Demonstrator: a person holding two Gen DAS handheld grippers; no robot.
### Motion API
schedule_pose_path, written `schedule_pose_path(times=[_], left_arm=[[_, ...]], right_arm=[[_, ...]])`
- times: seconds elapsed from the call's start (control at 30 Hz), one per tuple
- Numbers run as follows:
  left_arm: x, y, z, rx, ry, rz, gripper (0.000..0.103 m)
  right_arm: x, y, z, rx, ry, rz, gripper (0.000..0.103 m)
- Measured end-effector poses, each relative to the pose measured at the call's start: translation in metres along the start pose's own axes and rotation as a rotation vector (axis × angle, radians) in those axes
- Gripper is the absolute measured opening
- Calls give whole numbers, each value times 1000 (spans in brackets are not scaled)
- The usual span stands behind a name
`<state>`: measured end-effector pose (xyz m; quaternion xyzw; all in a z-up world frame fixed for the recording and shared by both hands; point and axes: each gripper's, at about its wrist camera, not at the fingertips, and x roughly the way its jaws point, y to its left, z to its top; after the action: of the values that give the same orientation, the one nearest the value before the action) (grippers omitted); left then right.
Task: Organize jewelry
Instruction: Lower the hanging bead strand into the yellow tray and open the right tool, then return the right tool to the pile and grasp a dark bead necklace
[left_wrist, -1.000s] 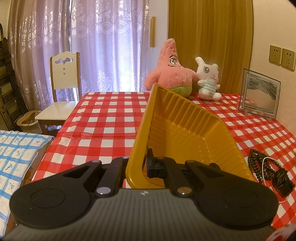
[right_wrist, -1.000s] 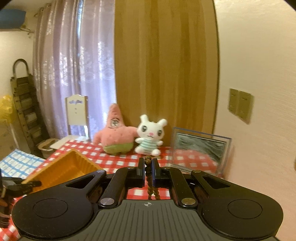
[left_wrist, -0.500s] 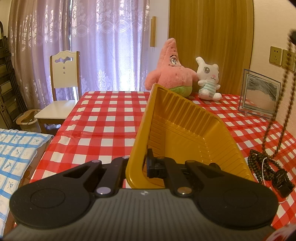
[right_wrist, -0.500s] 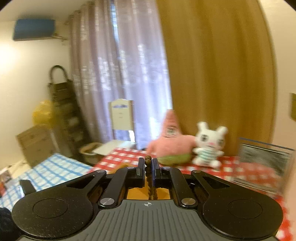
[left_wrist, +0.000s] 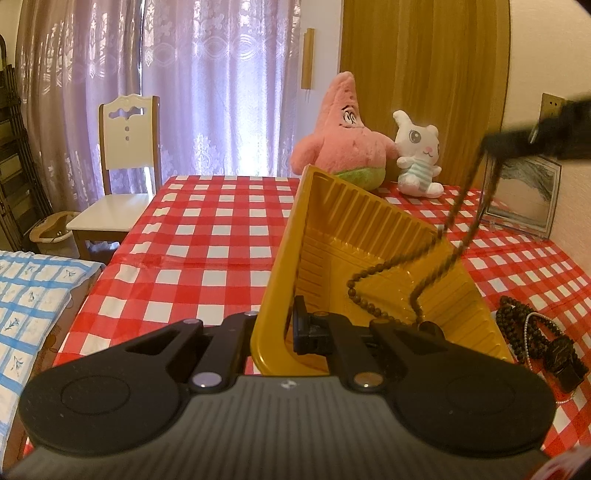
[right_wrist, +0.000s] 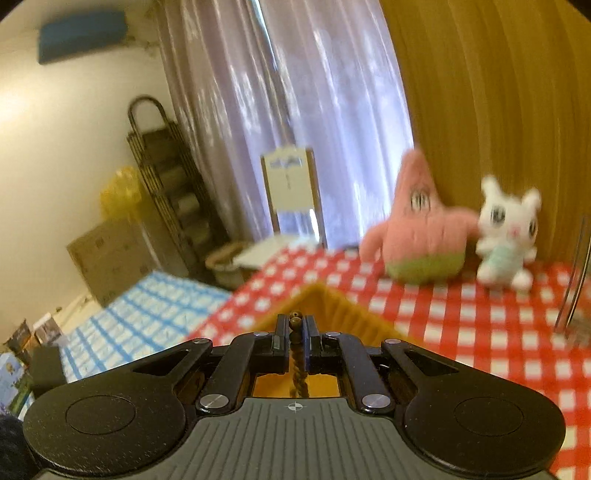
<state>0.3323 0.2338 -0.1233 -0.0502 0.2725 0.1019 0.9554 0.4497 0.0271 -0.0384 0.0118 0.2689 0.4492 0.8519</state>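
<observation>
My left gripper (left_wrist: 282, 328) is shut on the near rim of a yellow ribbed plastic tray (left_wrist: 354, 236) and holds it tilted up. My right gripper (right_wrist: 294, 330) is shut on a brown bead necklace (right_wrist: 296, 363); it also shows in the left wrist view (left_wrist: 532, 138) at the upper right, above the tray. The necklace (left_wrist: 439, 254) hangs from it in a long loop, with its lower end lying inside the tray. A pile of dark beads, a pearl strand and a black watch (left_wrist: 535, 336) lies on the tablecloth right of the tray.
The table has a red-and-white checked cloth (left_wrist: 207, 236). At its far edge stand a pink starfish plush (left_wrist: 343, 136), a white rabbit plush (left_wrist: 419, 158) and a framed picture (left_wrist: 524, 195). A chair (left_wrist: 122, 177) stands at the far left, a blue checked bed (left_wrist: 26, 291) at the left.
My right gripper has swung left and lowered, bringing the hanging necklace from beside the tray to over it, so its lower end now rests inside. The left gripper and tray have not moved.
</observation>
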Motion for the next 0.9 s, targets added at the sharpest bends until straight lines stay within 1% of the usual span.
schedule_pose_path(times=[0.13,0.23,0.27,0.3,0.37,0.4,0.43,0.5,0.6,0.7,0.8,0.9], left_arm=[[0,2,0,-3,3,-2,5],[0,2,0,-7,5,-4,5],[0,2,0,-10,6,-4,5],[0,2,0,-11,7,-4,5],[0,3,0,-11,7,-4,5],[1,3,0,-12,8,-5,5],[1,3,-1,-14,8,-5,5],[1,2,-1,-12,9,-4,5],[1,2,-1,-14,9,-4,5],[2,3,-2,-15,11,-3,5],[2,3,-2,-16,13,-2,6],[3,4,-2,-13,14,-1,6]], right_arm=[[24,-14,-16,54,63,-33,7],[31,-22,-24,84,106,-54,7],[32,-22,-27,88,122,-56,11],[32,-23,-30,88,137,-61,16],[27,-22,-34,92,142,-63,57],[22,-21,-38,100,129,-63,61],[16,-21,-42,105,120,-59,61],[3,-17,-52,113,138,-60,61],[-22,-13,-74,103,158,-81,61],[-51,-16,-103,95,201,-143,61],[-79,-29,-128,130,240,-211,61],[-100,-46,-144,169,255,-281,60]])
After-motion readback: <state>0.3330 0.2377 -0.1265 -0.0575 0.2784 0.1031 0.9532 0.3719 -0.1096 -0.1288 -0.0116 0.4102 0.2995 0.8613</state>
